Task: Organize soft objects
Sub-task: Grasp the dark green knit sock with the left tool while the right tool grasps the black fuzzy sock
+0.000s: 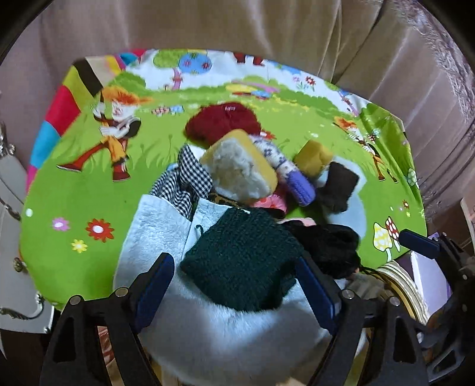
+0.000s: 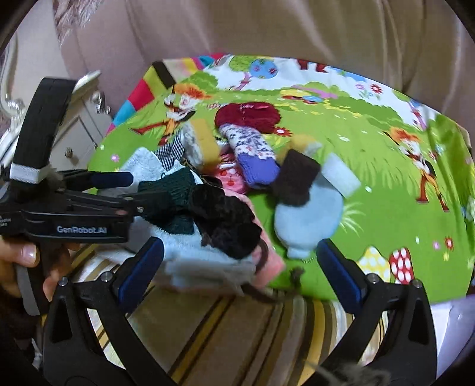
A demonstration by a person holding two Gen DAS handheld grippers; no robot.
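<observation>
A heap of soft things lies on a green cartoon cloth (image 1: pixel 74 190). It holds a dark green knit piece (image 1: pixel 240 264), a pale grey fleece (image 1: pixel 225 335), a black fuzzy item (image 1: pixel 329 246), a red knit hat (image 1: pixel 222 121) and a purple-tipped patterned sock (image 1: pixel 288 169). My left gripper (image 1: pixel 237 288) is open, its jaws standing either side of the green knit. My right gripper (image 2: pixel 240 267) is open and empty at the cloth's near edge, beside the grey fleece (image 2: pixel 207 261) and a light blue mitten (image 2: pixel 305 219). The left gripper also shows in the right wrist view (image 2: pixel 118 187).
A beige sofa (image 1: pixel 207 26) rises behind the cloth. A white cabinet (image 1: pixel 12 213) stands at the left. A striped rug (image 2: pixel 237 335) lies below the near edge. Yellow sponge-like blocks (image 1: pixel 314 157) and a dark brown sock (image 2: pixel 294 181) sit in the heap.
</observation>
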